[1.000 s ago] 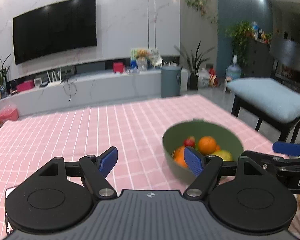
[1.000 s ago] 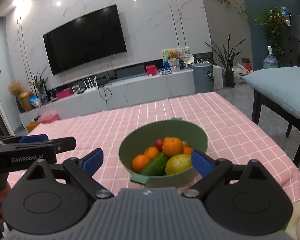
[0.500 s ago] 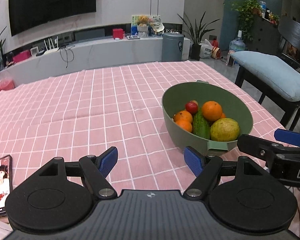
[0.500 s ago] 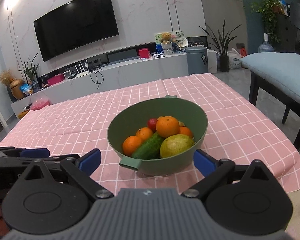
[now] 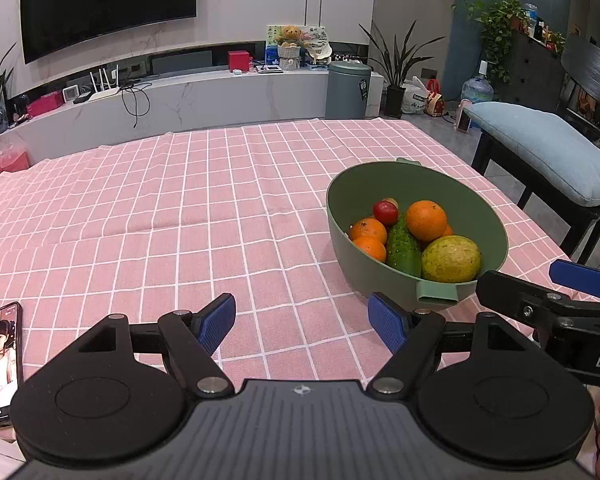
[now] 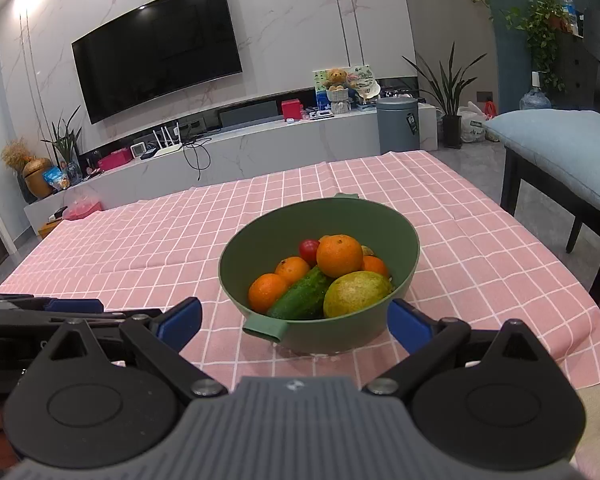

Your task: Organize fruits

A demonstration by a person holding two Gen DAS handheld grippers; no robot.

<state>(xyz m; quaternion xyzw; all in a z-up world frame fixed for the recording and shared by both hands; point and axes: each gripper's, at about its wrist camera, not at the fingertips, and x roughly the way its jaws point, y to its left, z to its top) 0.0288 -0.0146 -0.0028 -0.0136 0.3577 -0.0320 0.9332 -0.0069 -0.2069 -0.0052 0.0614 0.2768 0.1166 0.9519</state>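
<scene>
A green bowl (image 5: 496, 232) (image 6: 404, 236) stands on the pink checked tablecloth (image 5: 204, 216). It holds several oranges (image 6: 339, 255), a cucumber (image 6: 300, 295), a yellow-green fruit (image 6: 357, 293) and a small red tomato (image 6: 309, 251). My left gripper (image 5: 302, 322) is open and empty, low over the cloth to the left of the bowl. My right gripper (image 6: 296, 322) is open and empty just in front of the bowl, by its near handle (image 6: 266, 329). Each gripper shows at the edge of the other's view.
A phone (image 5: 0, 364) lies at the table's near left edge. A bench with a blue cushion (image 5: 548, 152) stands right of the table. A TV wall, low cabinet and grey bin (image 5: 348, 90) lie beyond the far edge.
Both views have tilted down and drawn nearer to the table, so the bowl and its fruit show more fully. The phone came into the left view. Both grippers stayed open.
</scene>
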